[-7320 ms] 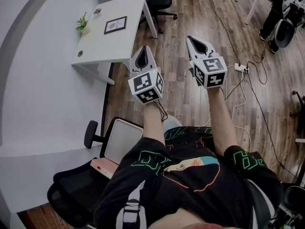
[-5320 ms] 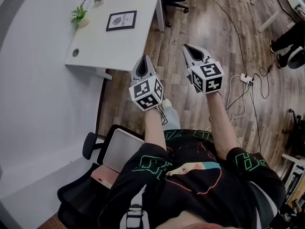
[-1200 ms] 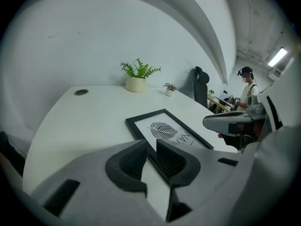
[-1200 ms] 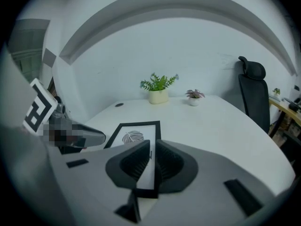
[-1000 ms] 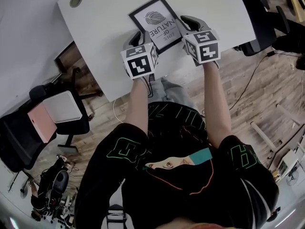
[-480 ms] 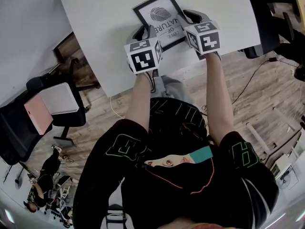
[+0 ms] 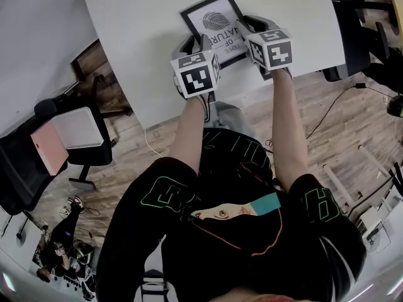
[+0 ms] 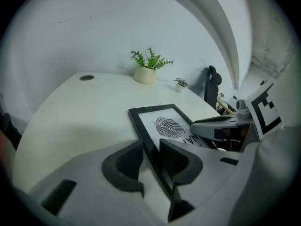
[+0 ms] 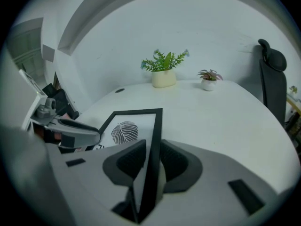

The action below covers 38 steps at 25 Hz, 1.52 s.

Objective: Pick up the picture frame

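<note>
Jaws opening on my left hand-held gripper (image 8: 151,149), closing on my right hand-held gripper (image 9: 153,150), both spread, each straddling a side edge of the picture frame (image 7: 214,19) lying on the worktop (image 7: 145,36).

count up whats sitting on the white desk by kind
picture frame: 1
potted plants: 2, the large plant and the small plant
total: 3
</note>
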Each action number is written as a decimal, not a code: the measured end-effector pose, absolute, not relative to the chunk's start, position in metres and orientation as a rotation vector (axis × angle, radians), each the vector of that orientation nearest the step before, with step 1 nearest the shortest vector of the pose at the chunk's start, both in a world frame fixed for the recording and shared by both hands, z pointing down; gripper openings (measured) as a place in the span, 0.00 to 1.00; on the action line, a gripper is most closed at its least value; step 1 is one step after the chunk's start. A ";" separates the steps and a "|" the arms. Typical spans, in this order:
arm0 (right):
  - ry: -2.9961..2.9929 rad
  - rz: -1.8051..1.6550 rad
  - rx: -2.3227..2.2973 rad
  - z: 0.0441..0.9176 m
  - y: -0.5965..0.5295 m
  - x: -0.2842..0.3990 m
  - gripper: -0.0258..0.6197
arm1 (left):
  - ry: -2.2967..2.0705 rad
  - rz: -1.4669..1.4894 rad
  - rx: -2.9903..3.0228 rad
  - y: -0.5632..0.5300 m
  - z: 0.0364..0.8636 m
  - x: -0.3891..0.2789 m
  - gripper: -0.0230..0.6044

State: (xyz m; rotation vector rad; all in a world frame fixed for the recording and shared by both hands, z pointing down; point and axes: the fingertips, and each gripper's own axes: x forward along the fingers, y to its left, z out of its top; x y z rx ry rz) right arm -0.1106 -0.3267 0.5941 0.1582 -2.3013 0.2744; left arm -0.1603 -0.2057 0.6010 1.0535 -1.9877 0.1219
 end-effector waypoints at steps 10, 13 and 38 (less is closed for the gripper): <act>-2.271 0.359 0.271 0.592 -0.330 -0.108 0.18 | -1.986 0.046 1.001 -0.207 0.600 -0.162 0.20; -2.279 0.412 0.314 0.590 -0.327 -0.103 0.15 | -1.984 0.041 0.999 -0.205 0.600 -0.165 0.17; -2.540 0.464 0.683 0.486 -0.340 -0.046 0.15 | -2.107 0.040 1.347 -0.243 0.495 -0.150 0.15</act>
